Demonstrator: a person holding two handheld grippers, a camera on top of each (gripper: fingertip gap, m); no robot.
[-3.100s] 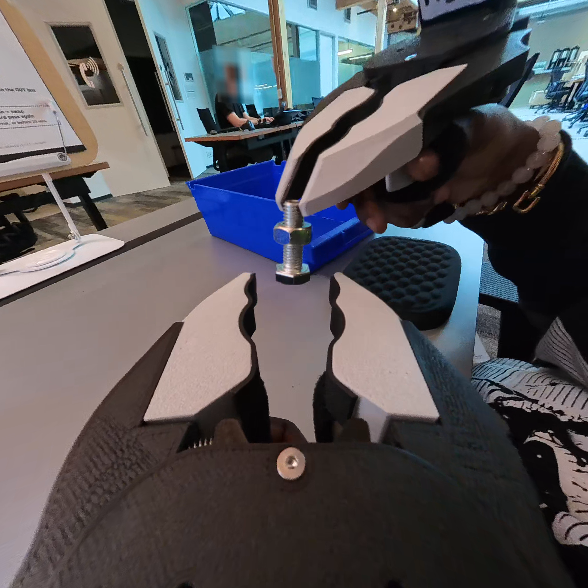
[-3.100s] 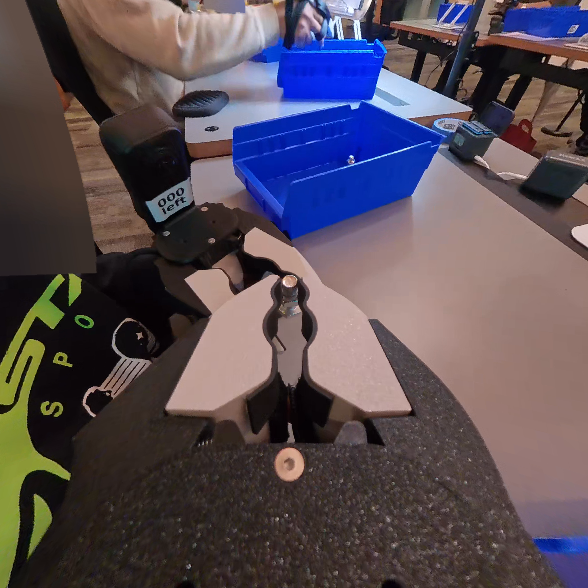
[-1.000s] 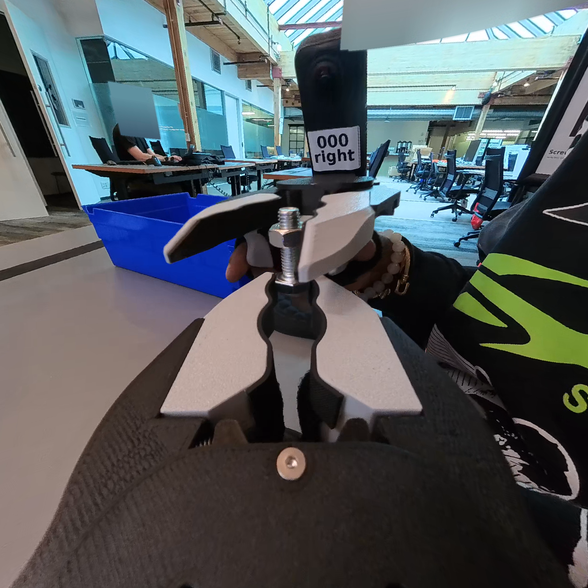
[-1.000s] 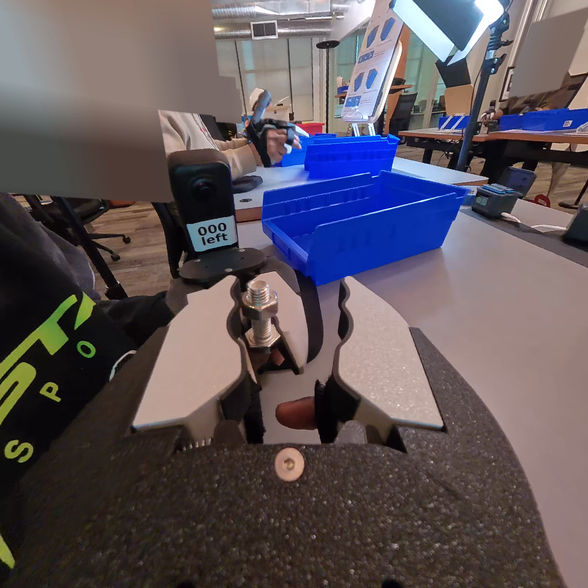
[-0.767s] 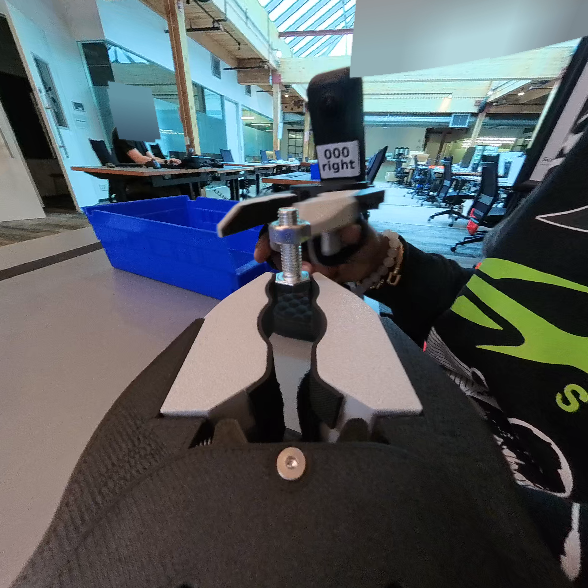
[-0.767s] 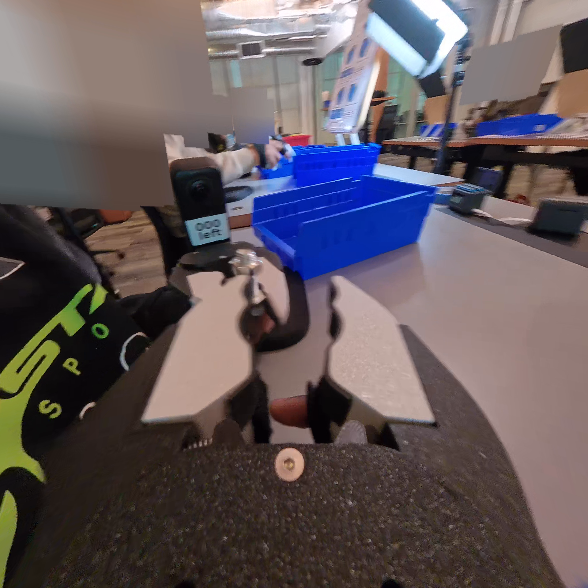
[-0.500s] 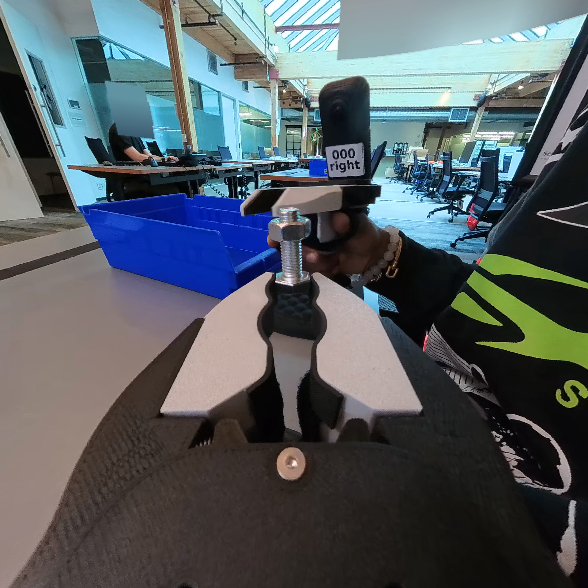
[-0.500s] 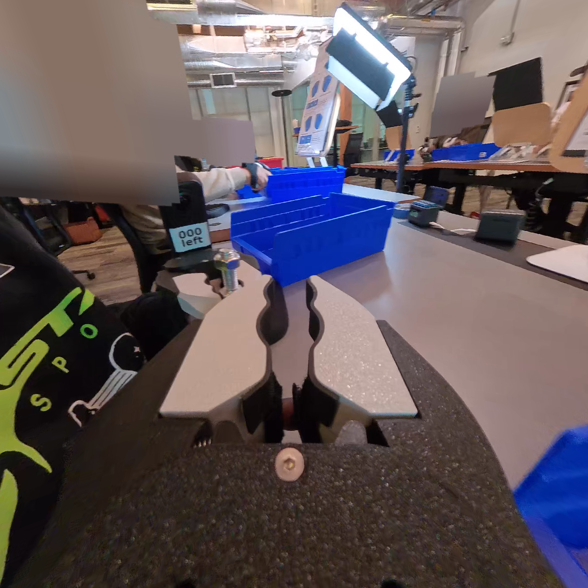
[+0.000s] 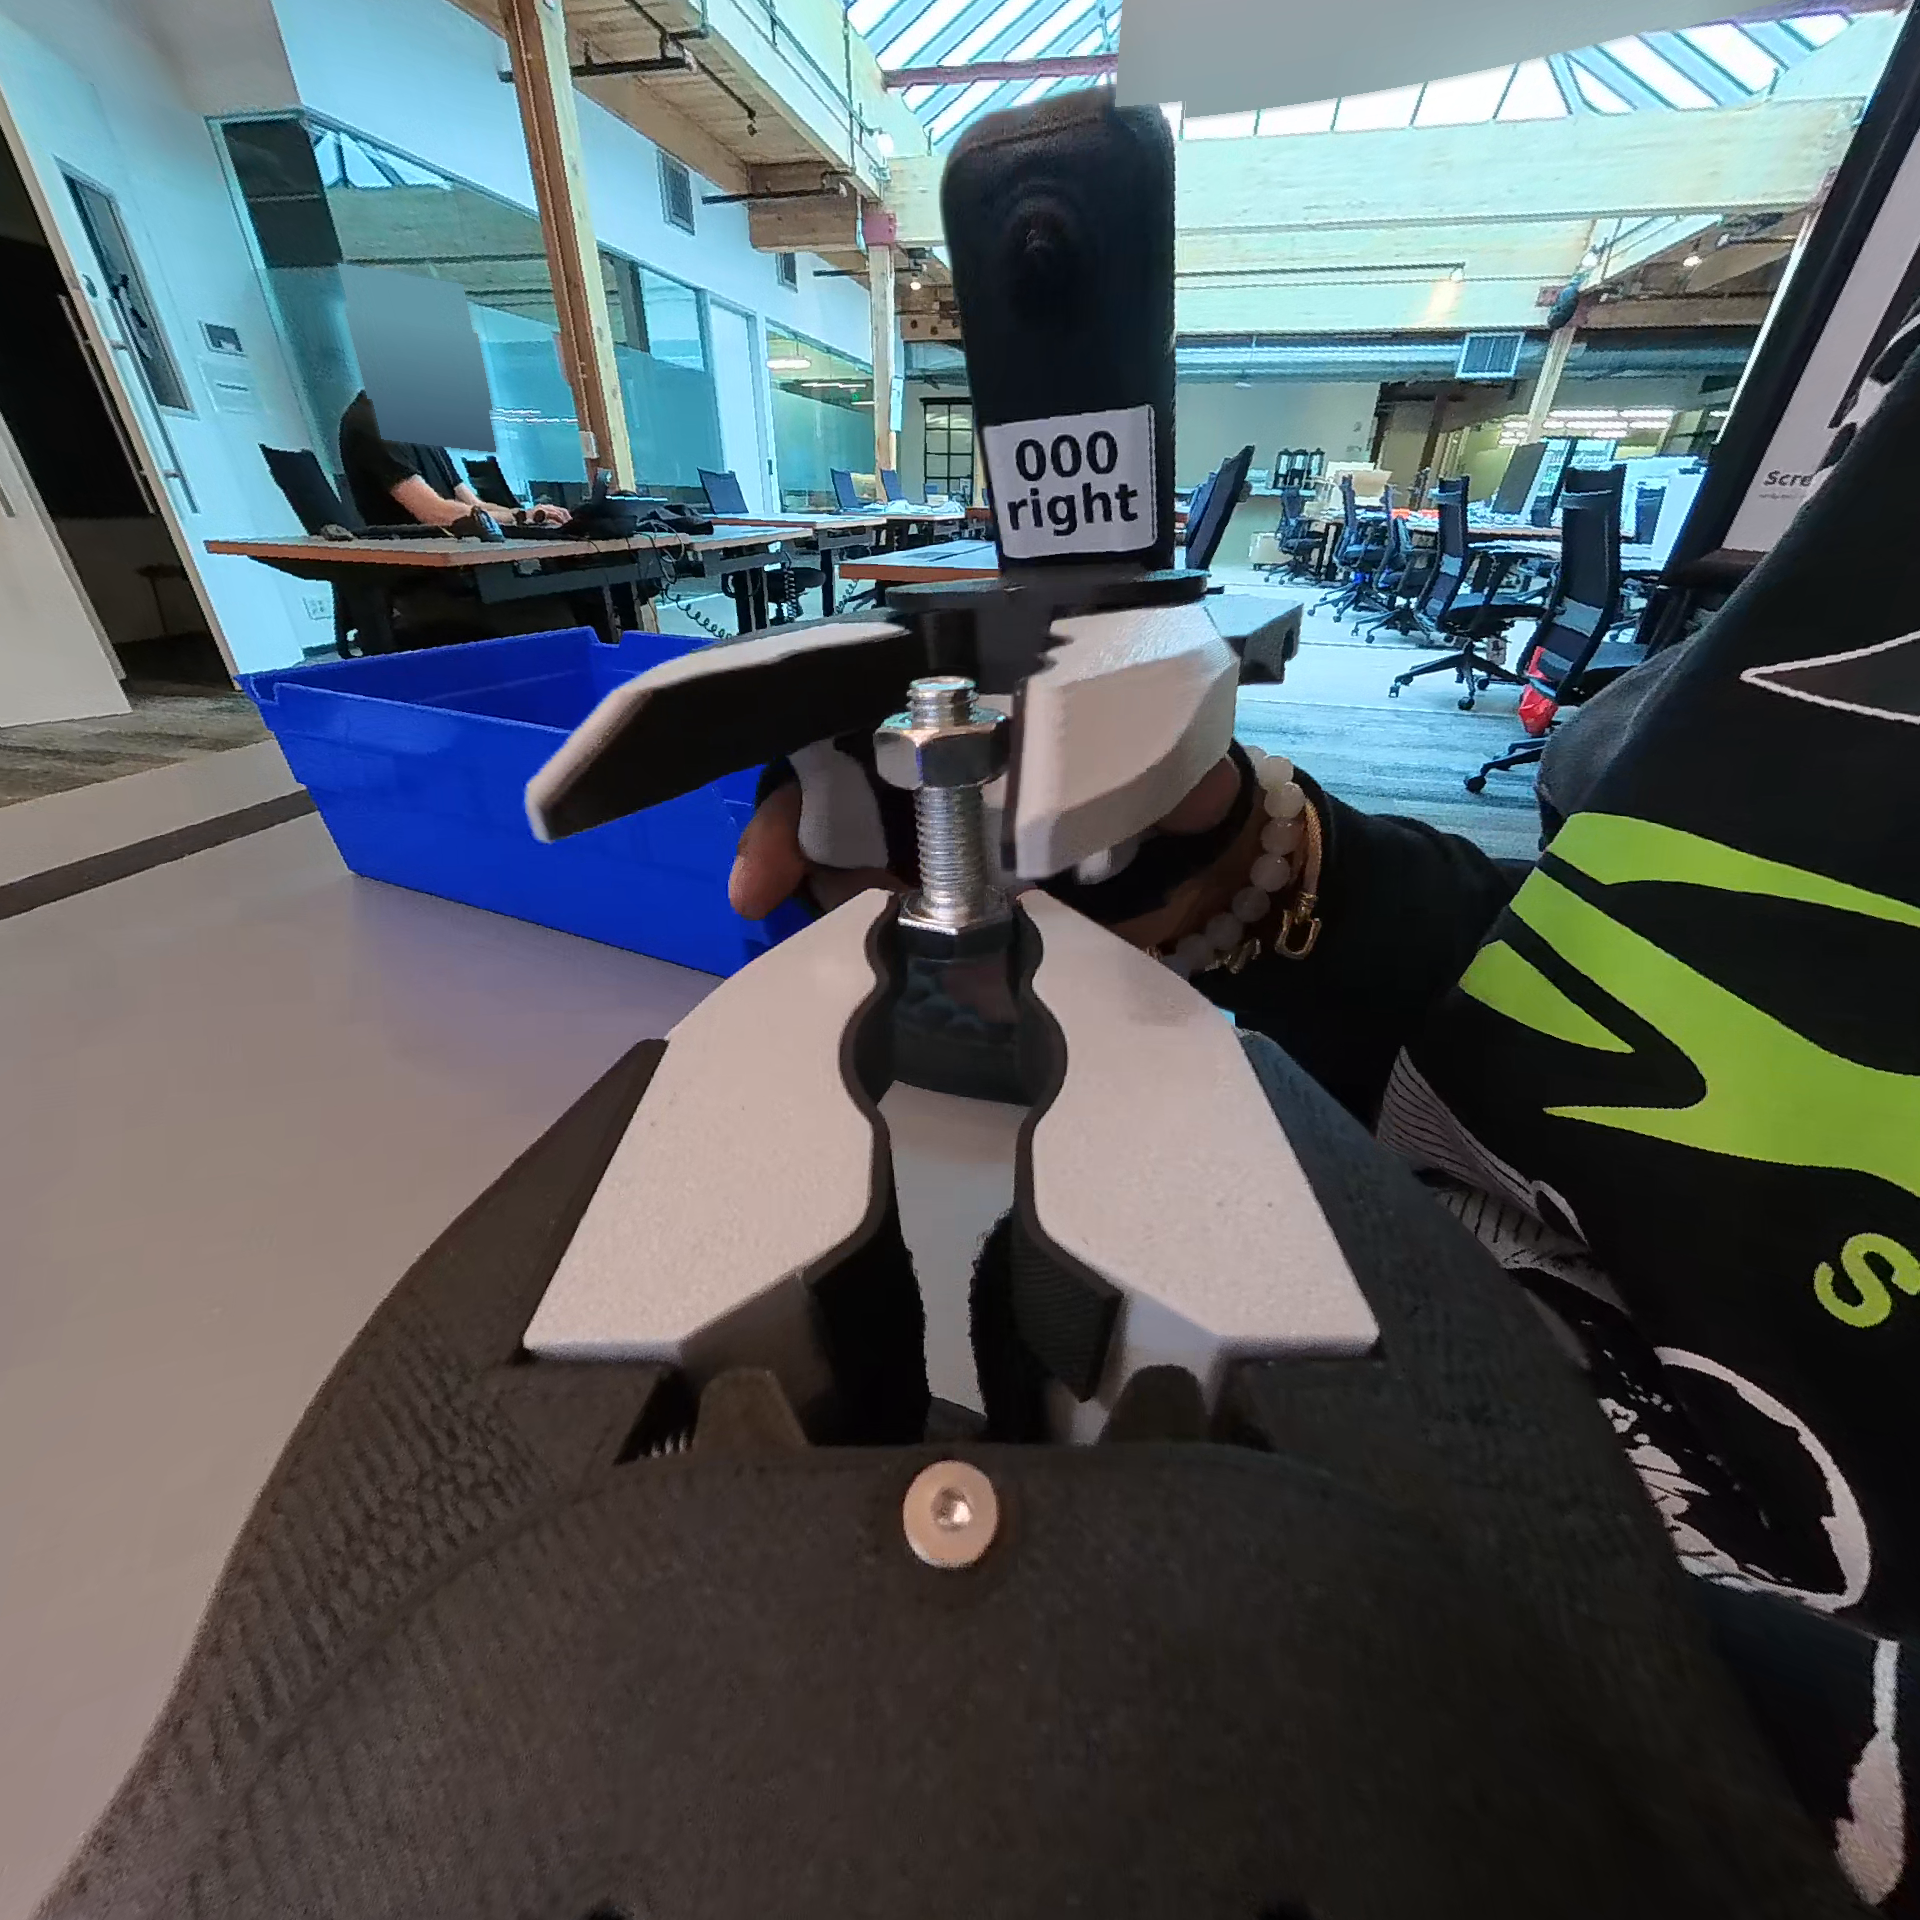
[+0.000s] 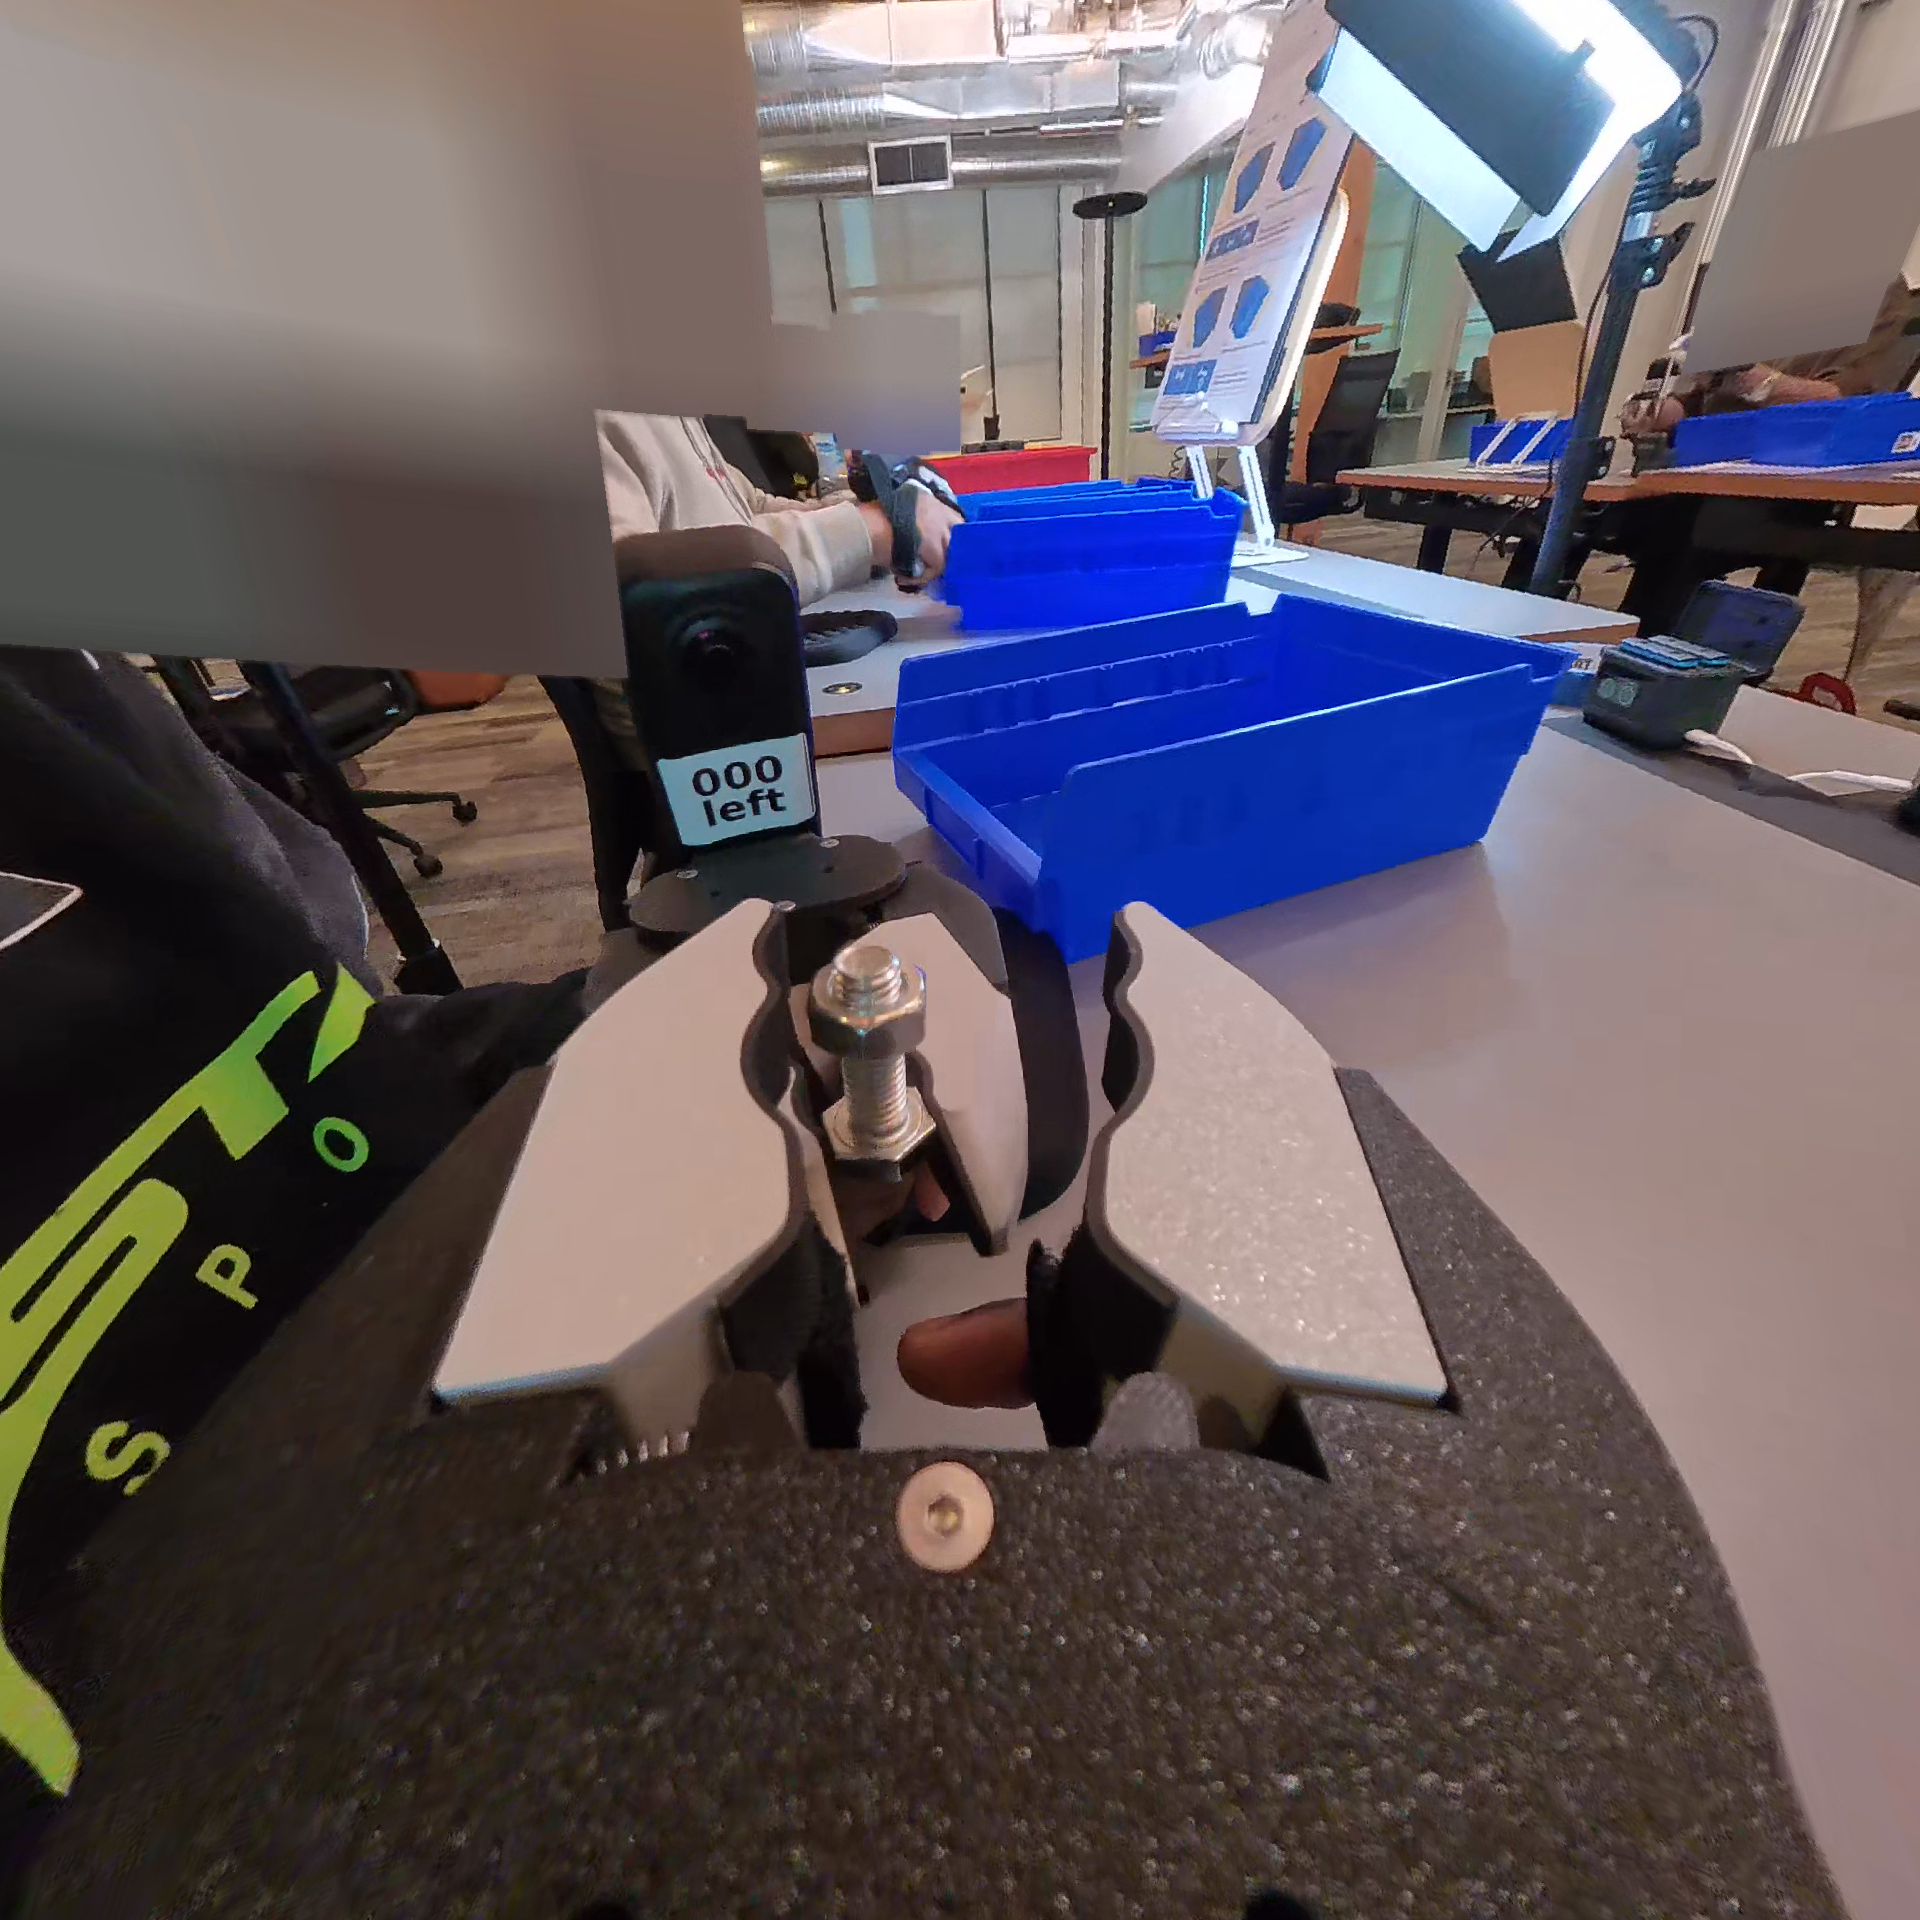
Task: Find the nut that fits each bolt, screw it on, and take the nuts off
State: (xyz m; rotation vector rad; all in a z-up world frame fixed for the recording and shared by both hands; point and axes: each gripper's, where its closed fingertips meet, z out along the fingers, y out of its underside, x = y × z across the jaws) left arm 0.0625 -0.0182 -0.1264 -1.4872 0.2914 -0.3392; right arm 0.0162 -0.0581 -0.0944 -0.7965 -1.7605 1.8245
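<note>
Above the grey surface (image 10: 1610,1091), the left claw (image 9: 956,940) pinches the bolt (image 9: 954,831) by its hex head, shank upright. The right claw (image 10: 940,971) stands spread around the nut (image 10: 868,1013) near the bolt's tip (nearer its left finger), pads not pressing.

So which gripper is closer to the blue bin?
Right. The right gripper is open around the nut, next to the blue bin; the left gripper clamps the bolt head nearer the person.
</note>
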